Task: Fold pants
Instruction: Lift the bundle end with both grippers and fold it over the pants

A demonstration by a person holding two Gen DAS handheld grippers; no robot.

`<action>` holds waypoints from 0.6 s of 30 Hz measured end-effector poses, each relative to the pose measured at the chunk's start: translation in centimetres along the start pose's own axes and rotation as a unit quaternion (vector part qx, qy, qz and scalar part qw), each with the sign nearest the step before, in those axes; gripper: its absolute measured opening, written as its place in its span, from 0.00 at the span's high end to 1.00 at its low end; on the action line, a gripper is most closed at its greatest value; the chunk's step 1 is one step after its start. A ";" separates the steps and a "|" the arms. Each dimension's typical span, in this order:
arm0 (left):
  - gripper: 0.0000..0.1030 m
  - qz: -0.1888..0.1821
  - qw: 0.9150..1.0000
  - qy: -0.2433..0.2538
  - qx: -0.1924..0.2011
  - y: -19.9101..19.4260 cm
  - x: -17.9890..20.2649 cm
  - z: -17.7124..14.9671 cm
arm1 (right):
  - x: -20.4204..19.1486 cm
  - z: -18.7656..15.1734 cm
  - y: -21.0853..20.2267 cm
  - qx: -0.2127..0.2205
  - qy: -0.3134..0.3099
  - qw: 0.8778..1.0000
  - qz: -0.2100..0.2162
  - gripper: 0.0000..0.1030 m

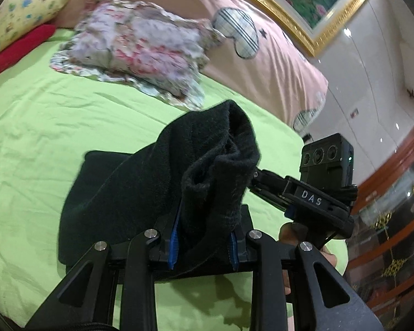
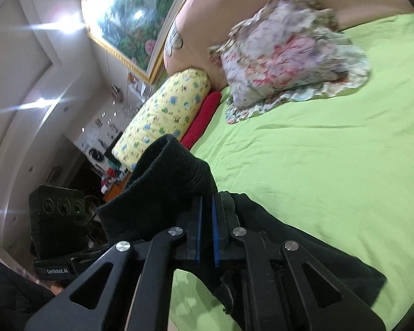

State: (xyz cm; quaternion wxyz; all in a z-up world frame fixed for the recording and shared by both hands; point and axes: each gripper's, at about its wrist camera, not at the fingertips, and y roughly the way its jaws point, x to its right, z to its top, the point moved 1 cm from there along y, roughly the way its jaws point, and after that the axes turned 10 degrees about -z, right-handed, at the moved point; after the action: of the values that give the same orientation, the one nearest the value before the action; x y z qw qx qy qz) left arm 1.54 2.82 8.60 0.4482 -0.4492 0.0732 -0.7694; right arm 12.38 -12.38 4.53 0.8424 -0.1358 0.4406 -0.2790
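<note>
The black pants are lifted at one end above the green bed sheet, the rest lying on it. My left gripper is shut on a bunched black edge of the pants between its blue pads. My right gripper is shut on another edge of the pants, its blue pads nearly together. The right gripper's body shows in the left wrist view, close beside the held fabric. The left gripper's camera block shows in the right wrist view.
A floral garment lies crumpled at the head of the bed by a pink pillow. A yellow patterned bolster and a red cloth lie at the bed's side. A framed painting hangs on the wall.
</note>
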 end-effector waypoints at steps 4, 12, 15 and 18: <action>0.73 0.004 1.000 -0.001 -0.030 3.0 0.8 -0.9 | 1.2 -0.6 -1.9 0.014 0.007 1.000 -0.012 1.00; 0.73 -0.012 0.998 0.002 -0.069 6.3 2.1 -2.9 | 4.2 -2.9 -3.9 0.024 0.043 0.998 -0.031 1.00; 0.73 -0.018 0.996 0.019 -0.080 7.4 3.4 -3.4 | 5.5 -3.6 -5.3 0.033 0.072 0.996 -0.032 0.99; 0.73 -0.015 0.995 0.025 -0.092 8.8 3.7 -3.9 | 7.2 -4.1 -6.4 0.035 0.125 0.991 -0.041 0.96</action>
State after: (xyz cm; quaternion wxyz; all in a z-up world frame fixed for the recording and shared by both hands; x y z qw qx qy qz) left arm 3.36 -6.28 4.11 0.3919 -0.4703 0.1478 -0.7768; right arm 10.07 -21.73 0.39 0.7727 -0.0883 0.5266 -0.3433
